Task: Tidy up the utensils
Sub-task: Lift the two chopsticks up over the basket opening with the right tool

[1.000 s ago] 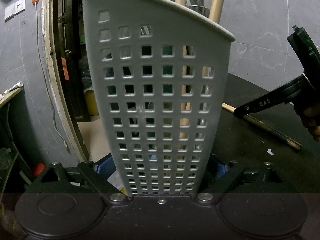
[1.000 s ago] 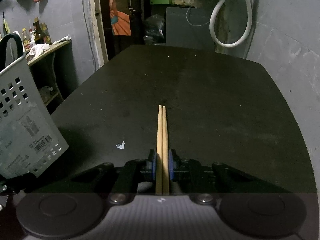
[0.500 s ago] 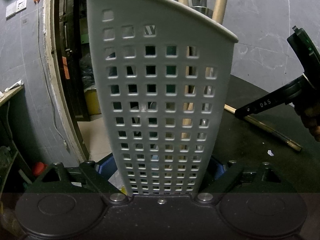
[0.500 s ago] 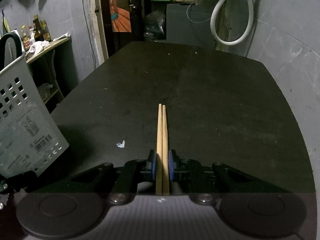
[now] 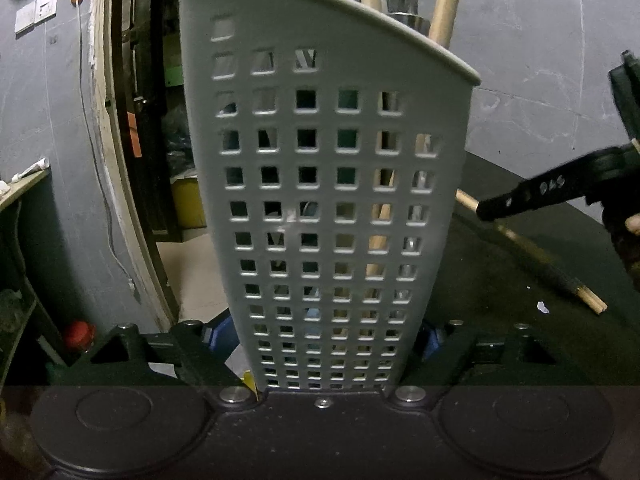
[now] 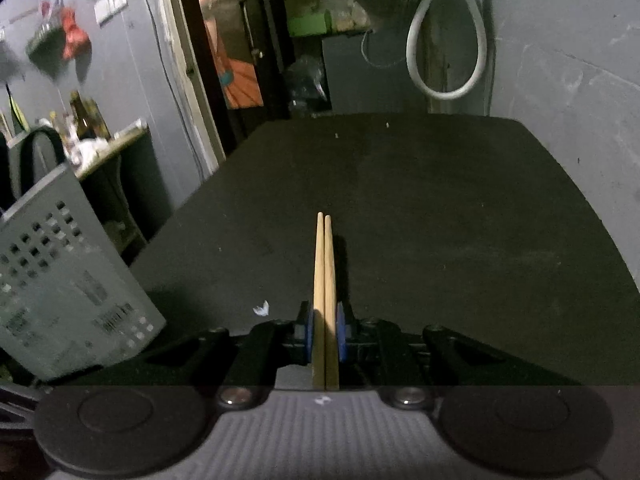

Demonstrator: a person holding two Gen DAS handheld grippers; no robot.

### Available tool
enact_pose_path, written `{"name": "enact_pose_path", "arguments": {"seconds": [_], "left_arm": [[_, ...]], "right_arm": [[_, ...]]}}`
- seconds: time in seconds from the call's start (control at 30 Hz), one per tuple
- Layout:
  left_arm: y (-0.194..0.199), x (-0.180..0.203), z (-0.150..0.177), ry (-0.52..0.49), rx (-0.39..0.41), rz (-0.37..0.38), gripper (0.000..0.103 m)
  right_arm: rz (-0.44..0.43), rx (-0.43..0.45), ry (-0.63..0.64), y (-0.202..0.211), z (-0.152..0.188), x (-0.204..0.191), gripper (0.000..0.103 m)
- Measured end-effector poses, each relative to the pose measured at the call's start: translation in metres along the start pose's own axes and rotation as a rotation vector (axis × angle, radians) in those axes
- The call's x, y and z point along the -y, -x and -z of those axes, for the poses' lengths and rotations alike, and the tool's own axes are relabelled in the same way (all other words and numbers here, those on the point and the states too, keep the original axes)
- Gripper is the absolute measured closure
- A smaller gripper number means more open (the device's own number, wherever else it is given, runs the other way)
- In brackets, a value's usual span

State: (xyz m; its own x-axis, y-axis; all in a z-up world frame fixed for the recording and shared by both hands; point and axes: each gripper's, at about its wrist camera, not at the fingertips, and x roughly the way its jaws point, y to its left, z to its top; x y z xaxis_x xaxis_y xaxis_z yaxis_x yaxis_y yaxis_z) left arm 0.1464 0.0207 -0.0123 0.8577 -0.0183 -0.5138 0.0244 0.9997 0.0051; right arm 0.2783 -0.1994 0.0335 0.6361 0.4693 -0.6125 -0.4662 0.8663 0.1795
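Observation:
A tall grey perforated utensil holder (image 5: 328,208) fills the left wrist view, with wooden handles (image 5: 444,12) and metal utensils standing in it. My left gripper (image 5: 324,340) straddles its base; the jaws are closing and the blue pads (image 5: 218,338) sit against its two sides. My right gripper (image 6: 325,332) is shut on a pair of wooden chopsticks (image 6: 324,264) that point forward over the black table (image 6: 440,208). In the left wrist view, the right gripper (image 5: 516,202) appears at the right with the chopsticks (image 5: 528,252) running through it. The holder (image 6: 68,280) stands at the left in the right wrist view.
A small white scrap (image 6: 261,310) lies on the table between the holder and the chopsticks. Left of the table are a shelf with bottles (image 6: 86,120) and a doorway (image 6: 240,60). A grey hose (image 6: 444,40) hangs on the far wall. A person's hand (image 5: 628,236) holds the right gripper.
The left pads have drawn in against the holder's base, and the holder sits slightly further right in the view. The right gripper has rolled and tipped a little with the chopsticks still in it.

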Motion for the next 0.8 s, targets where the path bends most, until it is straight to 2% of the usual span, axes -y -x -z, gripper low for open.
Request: {"name": "enact_pose_path", "arguments": {"seconds": [0.27,0.5,0.8], "left_arm": [[0.000,-0.005,0.000,0.018,-0.003,0.015,0.023],[-0.001,-0.005,0.001,0.016,-0.003,0.014,0.023],[-0.001,-0.005,0.001,0.017,-0.003,0.014,0.023]], "right_arm": [[-0.085,0.174,-0.066,0.042,-0.001,0.003,0.090],[-0.173,0.396,-0.076,0.078,0.000,0.001,0.090],[-0.210,0.582,-0.044,0.112,-0.026,-0.011,0.090]]}}
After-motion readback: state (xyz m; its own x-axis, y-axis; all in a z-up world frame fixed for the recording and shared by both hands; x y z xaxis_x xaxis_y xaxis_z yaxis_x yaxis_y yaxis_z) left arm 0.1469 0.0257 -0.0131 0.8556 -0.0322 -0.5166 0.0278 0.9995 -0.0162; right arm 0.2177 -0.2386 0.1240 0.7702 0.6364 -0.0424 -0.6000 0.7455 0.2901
